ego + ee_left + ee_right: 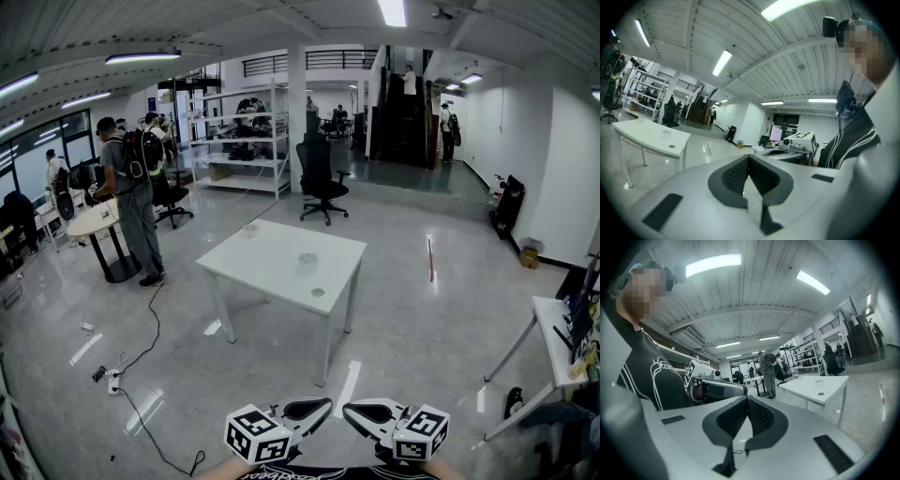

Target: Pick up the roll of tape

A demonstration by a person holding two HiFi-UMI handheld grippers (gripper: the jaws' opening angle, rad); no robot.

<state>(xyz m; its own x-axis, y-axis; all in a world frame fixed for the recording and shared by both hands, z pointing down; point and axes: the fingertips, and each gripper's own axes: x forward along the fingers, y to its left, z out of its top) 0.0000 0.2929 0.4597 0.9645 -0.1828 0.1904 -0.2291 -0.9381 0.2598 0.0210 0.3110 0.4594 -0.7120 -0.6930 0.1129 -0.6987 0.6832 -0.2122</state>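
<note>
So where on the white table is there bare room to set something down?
The table's left half is bare, short of the small object at its far corner. Its right side holds the tape roll and a small disc.

The head camera looks forward and down from well back at the white counter (281, 258), with the left tongs (322, 404) and right tongs (351, 410) at its bottom edge. Each gripper camera faces inward along its own tongs, showing the other pair close by and the same counter well beyond.
</note>
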